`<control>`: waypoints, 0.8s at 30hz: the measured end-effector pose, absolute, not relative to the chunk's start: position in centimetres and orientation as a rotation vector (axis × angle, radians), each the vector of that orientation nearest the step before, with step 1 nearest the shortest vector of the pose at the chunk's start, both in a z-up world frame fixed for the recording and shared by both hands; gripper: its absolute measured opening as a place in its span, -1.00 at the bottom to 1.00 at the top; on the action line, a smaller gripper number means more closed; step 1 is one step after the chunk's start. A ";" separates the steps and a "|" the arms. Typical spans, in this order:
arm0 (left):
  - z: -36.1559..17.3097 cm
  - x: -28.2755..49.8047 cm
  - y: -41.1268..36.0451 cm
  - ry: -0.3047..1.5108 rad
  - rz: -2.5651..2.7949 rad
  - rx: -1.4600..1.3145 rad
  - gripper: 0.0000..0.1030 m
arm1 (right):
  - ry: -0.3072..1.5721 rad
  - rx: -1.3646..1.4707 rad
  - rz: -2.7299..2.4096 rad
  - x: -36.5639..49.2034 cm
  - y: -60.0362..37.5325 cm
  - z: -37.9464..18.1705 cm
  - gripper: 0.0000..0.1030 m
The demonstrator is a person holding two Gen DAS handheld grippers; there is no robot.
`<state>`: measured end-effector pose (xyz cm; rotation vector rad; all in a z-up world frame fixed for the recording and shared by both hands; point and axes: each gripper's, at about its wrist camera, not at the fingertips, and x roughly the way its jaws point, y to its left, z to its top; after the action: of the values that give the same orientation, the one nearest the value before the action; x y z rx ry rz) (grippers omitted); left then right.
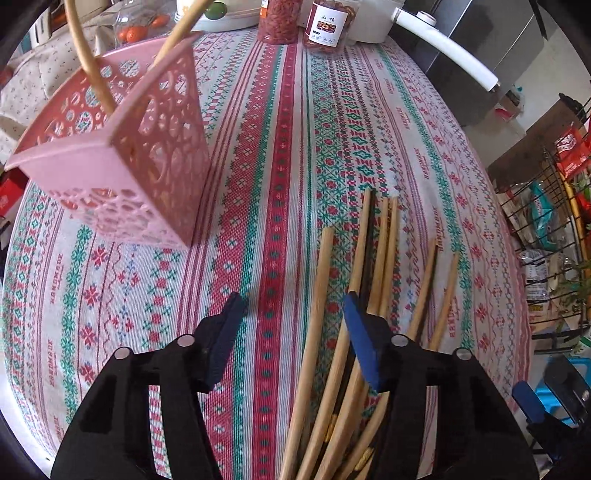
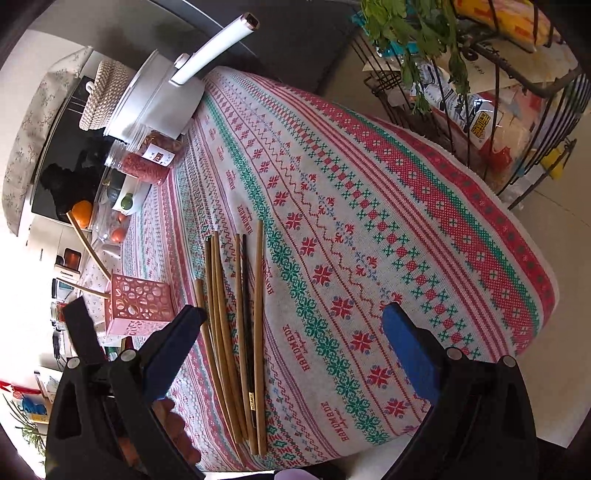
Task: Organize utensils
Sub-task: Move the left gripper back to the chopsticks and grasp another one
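Observation:
Several wooden chopsticks and one dark one lie side by side on the patterned tablecloth. My left gripper hovers low over their near ends. Its jaws stand partly apart, and one chopstick runs between the pads without being pressed. A pink perforated holder stands to the left with two chopsticks leaning in it. In the right wrist view the chopsticks lie below my right gripper, nearer its left finger. That gripper is wide open and empty. The pink holder stands left of it.
Two jars of red dried food and a white pot with a long handle stand at the table's far end. A wire rack holding packets and greens stands past the right edge. Fingers of a hand show behind my right gripper's left finger.

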<state>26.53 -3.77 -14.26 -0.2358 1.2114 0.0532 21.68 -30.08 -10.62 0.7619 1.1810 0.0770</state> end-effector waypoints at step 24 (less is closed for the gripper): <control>-12.4 23.0 -4.3 1.119 -0.072 -0.029 -0.88 | 1.196 0.494 -0.073 27.2 -25.2 -11.9 0.87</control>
<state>22.96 -4.28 -12.43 -0.0290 1.1192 -0.0718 27.22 -25.24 -11.85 0.4939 1.1959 -0.0732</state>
